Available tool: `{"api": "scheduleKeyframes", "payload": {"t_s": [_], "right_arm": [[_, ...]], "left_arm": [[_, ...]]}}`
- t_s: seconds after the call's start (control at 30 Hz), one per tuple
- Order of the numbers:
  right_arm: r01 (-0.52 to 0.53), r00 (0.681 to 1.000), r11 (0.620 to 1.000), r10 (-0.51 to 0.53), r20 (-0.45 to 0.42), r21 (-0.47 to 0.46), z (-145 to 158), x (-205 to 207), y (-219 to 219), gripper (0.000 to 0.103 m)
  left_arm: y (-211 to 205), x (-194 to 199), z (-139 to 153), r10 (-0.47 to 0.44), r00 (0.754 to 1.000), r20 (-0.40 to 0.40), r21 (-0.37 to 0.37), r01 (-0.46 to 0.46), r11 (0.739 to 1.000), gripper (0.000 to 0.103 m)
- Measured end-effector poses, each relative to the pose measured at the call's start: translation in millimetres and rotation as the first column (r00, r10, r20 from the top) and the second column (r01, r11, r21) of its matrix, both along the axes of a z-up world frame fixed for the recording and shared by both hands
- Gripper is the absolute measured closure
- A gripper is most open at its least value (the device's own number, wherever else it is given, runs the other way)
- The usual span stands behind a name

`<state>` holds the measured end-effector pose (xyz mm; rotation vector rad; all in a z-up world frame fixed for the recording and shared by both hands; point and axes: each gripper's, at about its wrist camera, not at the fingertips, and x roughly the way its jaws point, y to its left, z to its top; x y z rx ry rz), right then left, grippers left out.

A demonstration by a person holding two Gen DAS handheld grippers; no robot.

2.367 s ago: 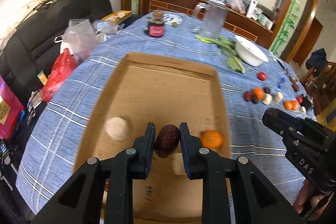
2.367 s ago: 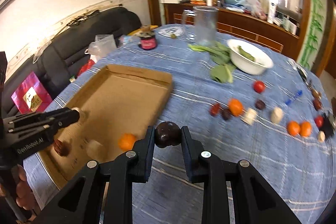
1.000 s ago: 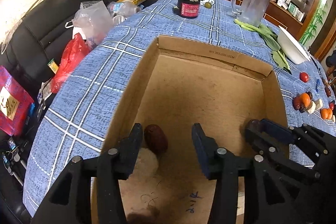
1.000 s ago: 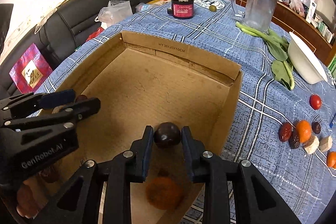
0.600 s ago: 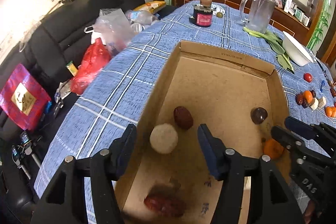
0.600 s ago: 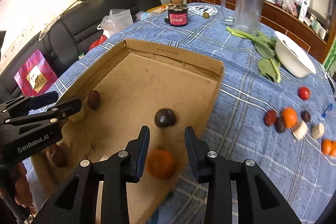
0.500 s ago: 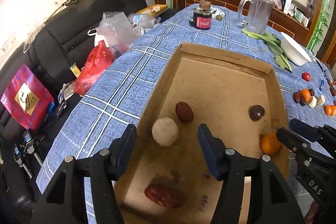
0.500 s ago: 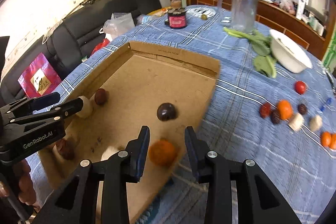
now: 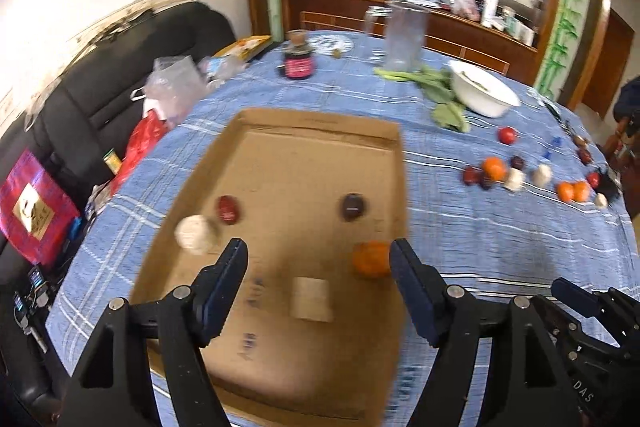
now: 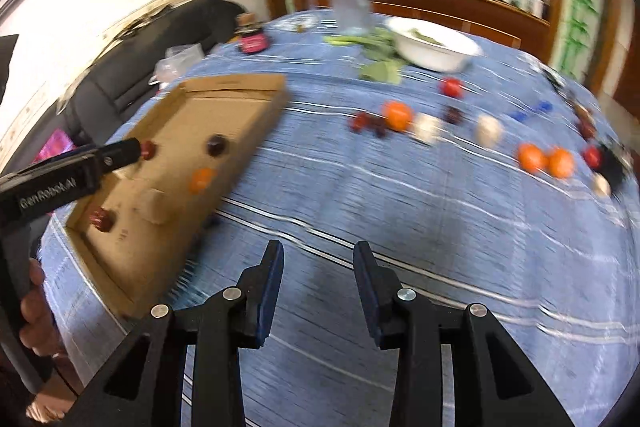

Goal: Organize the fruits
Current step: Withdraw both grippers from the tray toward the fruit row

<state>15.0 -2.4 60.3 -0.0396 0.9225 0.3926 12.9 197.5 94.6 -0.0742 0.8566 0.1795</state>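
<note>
With the left gripper [image 9: 318,277] opening on nothing above the cardboard tray [image 9: 320,125] and the right gripper [image 10: 319,277] empty, jaws parted, over bare tablecloth [image 10: 440,227], the loose fruits [image 10: 396,115] at one o'clock could roll if nudged.

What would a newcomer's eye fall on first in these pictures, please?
Probably the shallow cardboard box on the blue checked tablecloth, with a few fruits inside, including an orange. Next, the row of loose fruits strung across the cloth beside it, below the white bowl.
</note>
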Motion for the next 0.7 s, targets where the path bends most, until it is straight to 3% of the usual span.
{"api": "scheduleKeyframes", "payload": {"t_s": [0.37, 0.53, 0.7], "right_arm": [[0.218, 0.976, 0.976, -0.218, -0.017, 0.009, 0, 7, -133, 0.064], [0.266, 0.964, 0.964, -0.265, -0.016, 0.032, 1, 42, -175, 0.064], [0.236, 0.972, 0.97, -0.236, -0.015, 0.061, -4, 97, -179, 0.062]], "left_arm": [[-97, 15, -12, -0.138, 0.989, -0.051, -0.021, 0.137, 0.99, 0.028], [-124, 22, -24, -0.158, 0.983, -0.094, -0.016, 0.157, 0.987, 0.028], [-133, 30, -33, -0.144, 0.981, -0.133, -0.009, 0.144, 0.989, 0.028]]}}
